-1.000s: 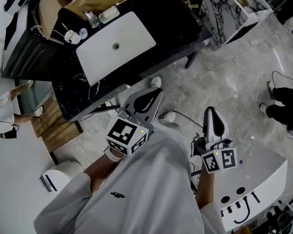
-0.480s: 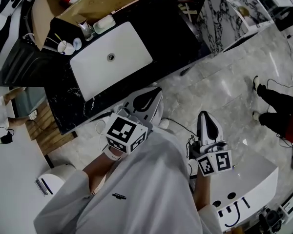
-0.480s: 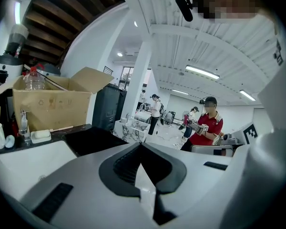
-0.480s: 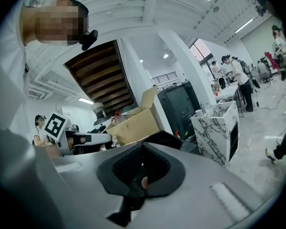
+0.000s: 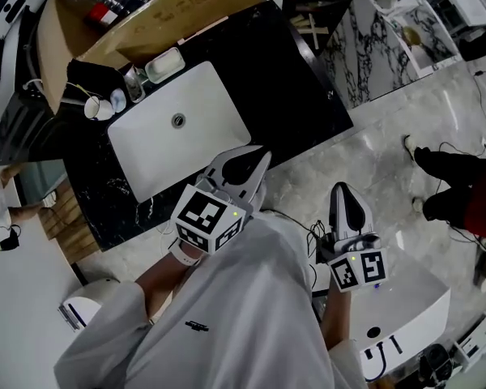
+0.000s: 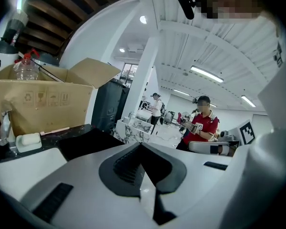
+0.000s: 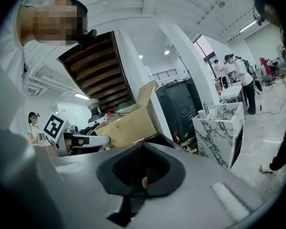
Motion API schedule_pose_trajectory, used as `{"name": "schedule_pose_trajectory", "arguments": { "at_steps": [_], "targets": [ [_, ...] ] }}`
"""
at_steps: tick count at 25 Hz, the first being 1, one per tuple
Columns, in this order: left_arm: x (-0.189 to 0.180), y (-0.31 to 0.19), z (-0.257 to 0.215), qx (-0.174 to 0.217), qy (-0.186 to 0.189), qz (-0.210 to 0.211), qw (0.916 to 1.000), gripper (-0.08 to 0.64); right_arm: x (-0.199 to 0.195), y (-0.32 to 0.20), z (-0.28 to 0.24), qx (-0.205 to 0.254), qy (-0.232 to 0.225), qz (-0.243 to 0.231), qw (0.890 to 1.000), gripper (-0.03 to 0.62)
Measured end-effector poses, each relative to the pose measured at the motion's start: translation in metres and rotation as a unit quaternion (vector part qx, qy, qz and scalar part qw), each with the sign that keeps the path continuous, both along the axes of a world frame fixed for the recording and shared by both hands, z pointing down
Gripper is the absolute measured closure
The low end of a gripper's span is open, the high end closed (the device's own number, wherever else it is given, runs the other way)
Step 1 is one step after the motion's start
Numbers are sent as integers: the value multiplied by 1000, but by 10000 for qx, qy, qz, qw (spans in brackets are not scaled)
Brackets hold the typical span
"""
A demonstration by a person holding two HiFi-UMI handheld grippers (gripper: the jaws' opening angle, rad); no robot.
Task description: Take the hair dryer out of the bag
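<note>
I see neither a bag nor a hair dryer in any view. My left gripper [image 5: 262,156] is held out in front of a white-sleeved body, its jaws shut with nothing between them, and its tip hangs over the front edge of a black counter [image 5: 296,71]. My right gripper [image 5: 341,190] is also shut and empty, above the grey marble floor. In the left gripper view the left gripper [image 6: 142,145] points over the counter. In the right gripper view the right gripper [image 7: 144,146] points toward a cardboard box [image 7: 126,125].
A white sink basin [image 5: 178,128] is set in the counter, with cups [image 5: 97,108] and a soap dish [image 5: 164,65] behind it. A cardboard box [image 5: 170,10] stands at the back, a marble-patterned cabinet [image 5: 373,47] to the right. A white smiley-faced unit [image 5: 409,310] and a person's legs [image 5: 454,186] are at the right.
Both grippers and the view have travelled toward the counter; the sink now lies closer to the left gripper's tip. The jaws stay shut and empty.
</note>
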State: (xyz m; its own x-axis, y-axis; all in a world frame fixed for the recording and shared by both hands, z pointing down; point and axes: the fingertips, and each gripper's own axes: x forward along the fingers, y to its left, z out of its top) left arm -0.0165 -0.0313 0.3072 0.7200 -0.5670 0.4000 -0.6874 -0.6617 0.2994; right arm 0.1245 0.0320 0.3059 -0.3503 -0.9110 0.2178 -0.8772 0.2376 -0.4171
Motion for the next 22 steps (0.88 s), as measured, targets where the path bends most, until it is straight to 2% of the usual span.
{"name": "schedule_pose_trajectory", "arguments": {
  "at_steps": [4, 10, 16, 19, 22],
  "targets": [
    [1, -29, 6, -49, -62, 224, 9997, 552, 4, -28, 8, -71, 57, 142, 9999, 581],
    [7, -46, 10, -36, -254, 484, 9985, 551, 4, -48, 5, -53, 72, 191, 9998, 581],
    [17, -46, 32, -322, -418, 739, 9959, 548, -1, -59, 15, -240, 86, 78, 9996, 581],
    [23, -48, 46, -383, -720, 894, 9926, 436, -1, -65, 23, -301, 52, 55, 9995, 581],
    [31, -44, 62, -294, -1066, 1093, 9878, 419, -3, -71, 24, -273, 114, -76, 9995, 581]
  ]
}}
